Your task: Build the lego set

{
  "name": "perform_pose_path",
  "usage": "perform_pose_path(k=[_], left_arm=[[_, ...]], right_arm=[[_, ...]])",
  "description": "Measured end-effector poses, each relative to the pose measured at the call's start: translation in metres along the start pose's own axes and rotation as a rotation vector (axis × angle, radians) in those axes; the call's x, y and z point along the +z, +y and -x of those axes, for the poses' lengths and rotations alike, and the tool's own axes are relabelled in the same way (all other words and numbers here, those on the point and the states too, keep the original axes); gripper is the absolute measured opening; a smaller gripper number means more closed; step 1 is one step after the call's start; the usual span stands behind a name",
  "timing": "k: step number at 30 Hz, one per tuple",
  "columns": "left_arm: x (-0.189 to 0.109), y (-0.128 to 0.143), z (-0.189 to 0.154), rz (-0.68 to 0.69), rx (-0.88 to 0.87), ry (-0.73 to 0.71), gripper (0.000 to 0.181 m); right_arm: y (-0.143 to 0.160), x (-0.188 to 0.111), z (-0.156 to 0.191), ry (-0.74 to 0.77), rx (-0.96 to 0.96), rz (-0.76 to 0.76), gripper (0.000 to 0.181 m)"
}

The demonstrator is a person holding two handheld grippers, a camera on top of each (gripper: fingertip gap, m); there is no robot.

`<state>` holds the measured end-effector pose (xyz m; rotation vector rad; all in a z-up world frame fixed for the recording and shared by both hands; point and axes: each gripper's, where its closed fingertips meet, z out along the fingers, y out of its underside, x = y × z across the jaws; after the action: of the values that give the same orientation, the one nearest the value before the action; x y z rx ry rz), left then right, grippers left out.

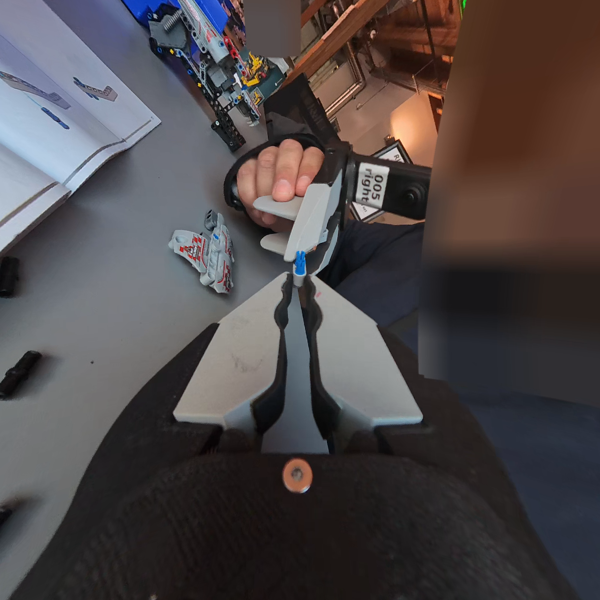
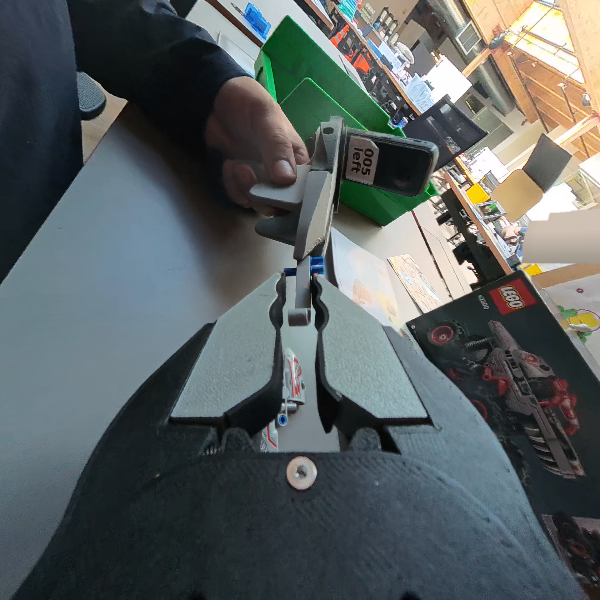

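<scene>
My right gripper [image 2: 298, 279] clamps a grey beam [image 2: 302, 298]; my left gripper [image 1: 297, 276] pinches its blue pin [image 1: 299, 261]. Printed panel [image 1: 204, 251] lies left on table [image 1: 113, 292].

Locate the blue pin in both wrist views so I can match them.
Left wrist view: centre, blue pin in the grey beam at the left claw tips.
Right wrist view: centre, blue pin in the grey beam at the right claw tips.
Shared landmark: printed grey panel on the table.

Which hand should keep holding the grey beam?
Probably right: the right fingers clamp the grey beam along its length, while the left fingers only pinch its tip beside the blue pin.
</scene>
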<state>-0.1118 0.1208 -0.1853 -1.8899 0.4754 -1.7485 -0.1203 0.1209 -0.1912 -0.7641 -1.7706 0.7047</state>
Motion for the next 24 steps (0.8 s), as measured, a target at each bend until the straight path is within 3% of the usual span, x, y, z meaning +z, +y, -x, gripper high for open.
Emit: perform_pose_path(k=[9,19,24], left_arm=[[-0.0011,-0.0058,-0.0003,-0.059,-0.003,0.008,0.005],[0.0037,-0.0003,-0.0009,-0.029,-0.016,0.021,0.005],[0.0004,-0.0085,0.0008,-0.085,-0.036,0.023,0.005]], right_arm=[[-0.0003,-0.0002,-0.0062,0.081,-0.082,0.053,0.011],[0.0022,-0.0042,-0.0019,-0.030,0.033,0.112,0.005],[0.0016,-0.0014,-0.0100,-0.025,0.148,0.021,0.006]])
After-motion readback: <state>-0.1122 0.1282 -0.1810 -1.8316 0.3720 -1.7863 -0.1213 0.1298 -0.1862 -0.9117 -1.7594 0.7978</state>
